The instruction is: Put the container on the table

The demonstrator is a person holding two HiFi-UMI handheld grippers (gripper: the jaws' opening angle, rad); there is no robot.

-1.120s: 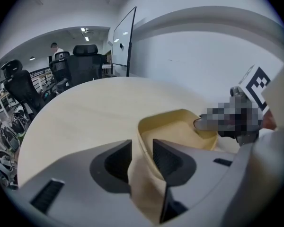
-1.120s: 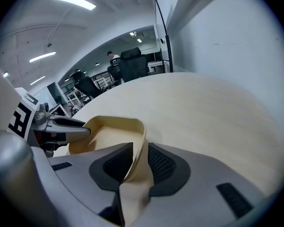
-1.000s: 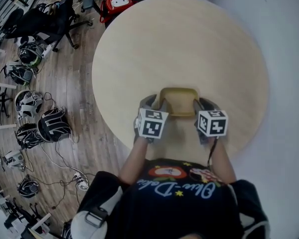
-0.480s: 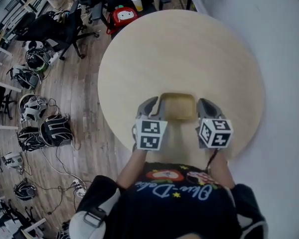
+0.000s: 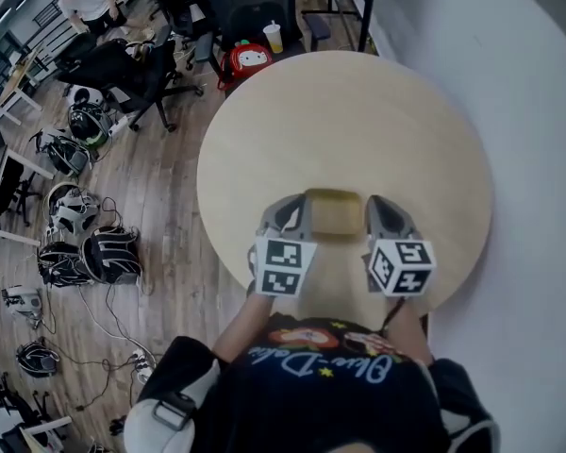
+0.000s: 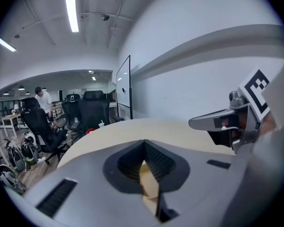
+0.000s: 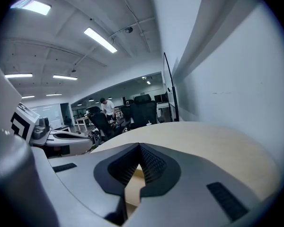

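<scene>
One round pale table (image 5: pixel 358 121) stands on wood floor (image 5: pixel 160 187).

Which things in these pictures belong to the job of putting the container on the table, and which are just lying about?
Part of the job:
container
round table
left gripper
right gripper

Just lying about:
red bag
cup
office chair
black gear on the floor
</scene>
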